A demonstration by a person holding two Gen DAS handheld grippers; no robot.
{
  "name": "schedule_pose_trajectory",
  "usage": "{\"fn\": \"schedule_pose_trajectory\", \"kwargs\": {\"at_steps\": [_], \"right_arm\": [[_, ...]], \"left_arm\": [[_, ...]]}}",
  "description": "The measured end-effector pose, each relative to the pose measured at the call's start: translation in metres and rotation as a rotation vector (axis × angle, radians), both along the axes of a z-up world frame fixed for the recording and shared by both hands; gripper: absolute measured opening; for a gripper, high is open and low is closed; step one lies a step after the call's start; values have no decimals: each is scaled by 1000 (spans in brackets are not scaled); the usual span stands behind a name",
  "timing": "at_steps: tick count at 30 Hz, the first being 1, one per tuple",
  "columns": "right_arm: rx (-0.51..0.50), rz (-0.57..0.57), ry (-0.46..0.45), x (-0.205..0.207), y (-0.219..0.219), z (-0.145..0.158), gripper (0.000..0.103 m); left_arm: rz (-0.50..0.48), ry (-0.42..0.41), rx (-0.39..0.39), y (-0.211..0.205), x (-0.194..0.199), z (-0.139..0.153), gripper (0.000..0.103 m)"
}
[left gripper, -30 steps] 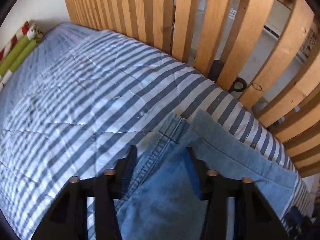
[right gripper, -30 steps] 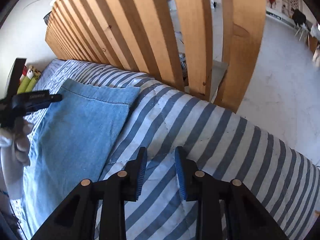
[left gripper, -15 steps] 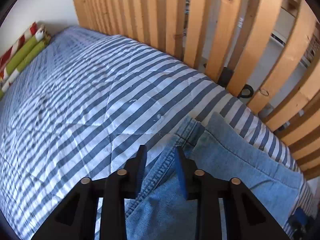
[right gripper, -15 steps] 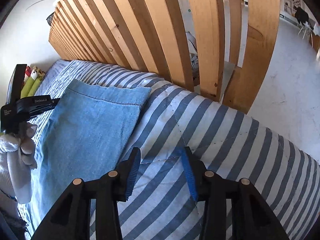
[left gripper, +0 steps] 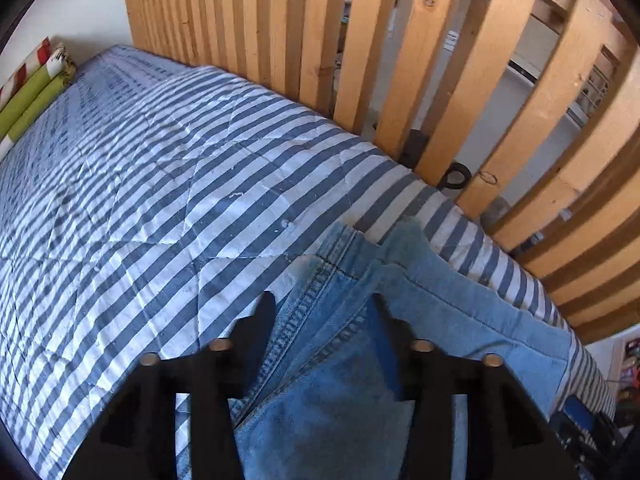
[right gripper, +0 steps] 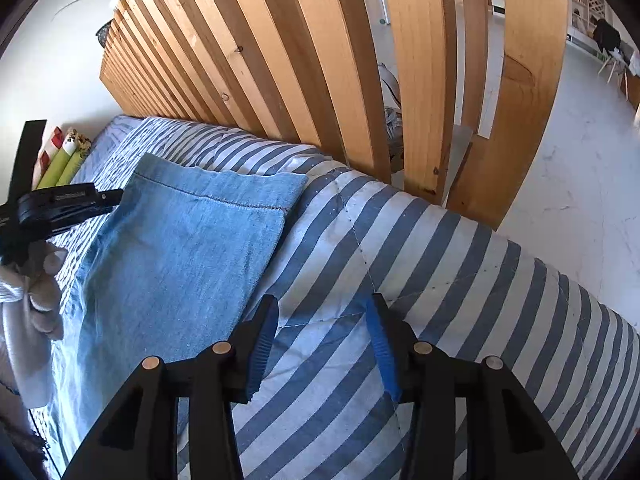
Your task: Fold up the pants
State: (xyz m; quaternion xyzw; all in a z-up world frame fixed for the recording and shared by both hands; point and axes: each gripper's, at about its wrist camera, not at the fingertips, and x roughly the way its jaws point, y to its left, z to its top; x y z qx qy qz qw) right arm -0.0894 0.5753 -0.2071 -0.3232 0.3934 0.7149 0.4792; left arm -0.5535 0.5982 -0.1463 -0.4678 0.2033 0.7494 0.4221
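Pants [left gripper: 320, 400] – folded, along bed's rail edge, between opening left gripper [left gripper: 324, 320] fingers; right gripper [right gripper: 320, 336] opening, empty – beside hem.

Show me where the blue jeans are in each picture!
Left wrist view: the jeans fill the bottom right, running down between the fingers of the left tool, whose jaws are opening.
Right wrist view: the jeans lie on the left; the hem is at the top.
Shared landmark: the wooden slat wall behind the striped bedcover.
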Motion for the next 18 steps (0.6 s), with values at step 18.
{"fn": "schedule_pose_trajectory", "kwargs": {"at_steps": [18], "right_arm": [[7, 11, -15, -7, 4, 0, 48]], "left_arm": [[-2, -16, -79, 9, 14, -18, 17]]}}
